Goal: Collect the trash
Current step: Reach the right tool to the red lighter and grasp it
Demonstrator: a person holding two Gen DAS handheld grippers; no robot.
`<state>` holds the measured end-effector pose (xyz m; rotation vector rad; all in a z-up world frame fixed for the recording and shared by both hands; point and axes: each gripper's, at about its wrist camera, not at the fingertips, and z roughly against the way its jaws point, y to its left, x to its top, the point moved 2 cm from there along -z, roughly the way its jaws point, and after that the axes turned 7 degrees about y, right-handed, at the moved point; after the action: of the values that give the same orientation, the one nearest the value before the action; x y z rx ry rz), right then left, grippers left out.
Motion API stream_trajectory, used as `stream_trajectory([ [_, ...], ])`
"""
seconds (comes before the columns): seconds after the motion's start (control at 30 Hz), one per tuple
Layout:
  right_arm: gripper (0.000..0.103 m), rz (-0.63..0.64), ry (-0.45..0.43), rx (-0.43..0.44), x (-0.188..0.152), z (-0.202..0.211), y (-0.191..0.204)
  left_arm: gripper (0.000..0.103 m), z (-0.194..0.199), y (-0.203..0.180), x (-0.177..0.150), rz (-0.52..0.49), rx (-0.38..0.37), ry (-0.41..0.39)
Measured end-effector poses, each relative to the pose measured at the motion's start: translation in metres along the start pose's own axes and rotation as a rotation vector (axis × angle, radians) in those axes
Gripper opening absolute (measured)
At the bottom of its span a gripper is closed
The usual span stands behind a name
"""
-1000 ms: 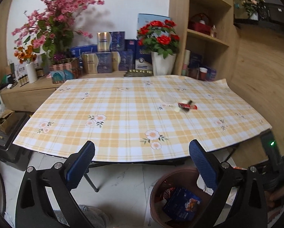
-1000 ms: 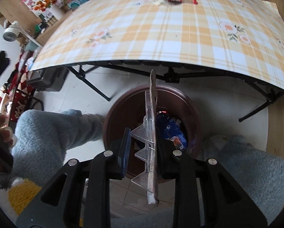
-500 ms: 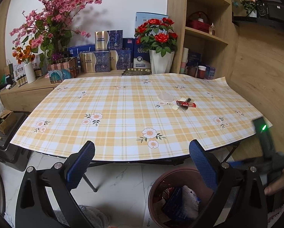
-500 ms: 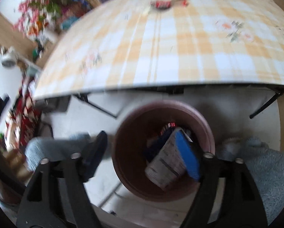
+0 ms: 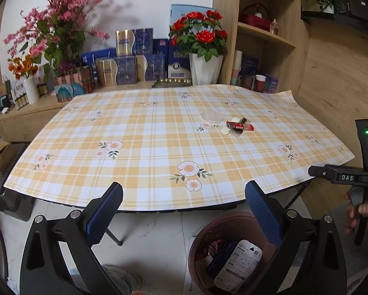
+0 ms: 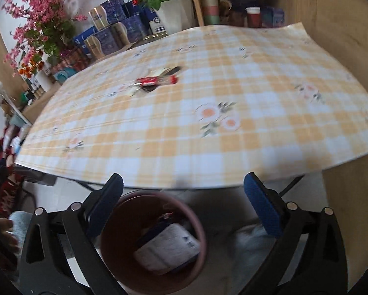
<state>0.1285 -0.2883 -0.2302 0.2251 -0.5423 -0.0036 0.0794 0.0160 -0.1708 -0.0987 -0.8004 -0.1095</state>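
Already binned: a white printed package [image 5: 238, 263] and dark blue packaging lie in the brown trash bin [image 6: 124, 265] on the floor by the tabletop [image 5: 144, 147].
Left to collect: a red wrapper [image 5: 240, 125] with small scraps, and a clear plastic lid [image 5: 211, 116], near the tabletop's middle.
Left hand-held gripper [image 5: 184, 211]: wide open, empty.
Right hand-held gripper [image 6: 183, 201]: wide open, empty, above the bin.

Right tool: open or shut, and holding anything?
Open and empty: the right tool has its fingers spread wide, only the trash bin showing between them.
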Motion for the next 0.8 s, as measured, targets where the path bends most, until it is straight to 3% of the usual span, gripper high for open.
stream_trajectory([
  [0.17, 0.097, 0.020, 0.005, -0.020, 0.030, -0.015, -0.014, 0.097, -0.017, -0.003, 0.007, 0.008, -0.018, 0.031],
  [0.27, 0.097, -0.009, 0.009, 0.017, 0.049, -0.026, -0.012, 0.097, -0.027, -0.004, 0.012, 0.009, -0.011, 0.046],
  [0.5, 0.097, -0.080, 0.011, 0.068, 0.109, -0.082, 0.031, 0.097, -0.052, 0.008, 0.021, 0.054, 0.005, 0.074],
  [0.8, 0.098, -0.138, 0.088, 0.046, 0.160, -0.145, 0.064, 0.097, -0.071, 0.030, 0.017, 0.113, 0.023, 0.119],
])
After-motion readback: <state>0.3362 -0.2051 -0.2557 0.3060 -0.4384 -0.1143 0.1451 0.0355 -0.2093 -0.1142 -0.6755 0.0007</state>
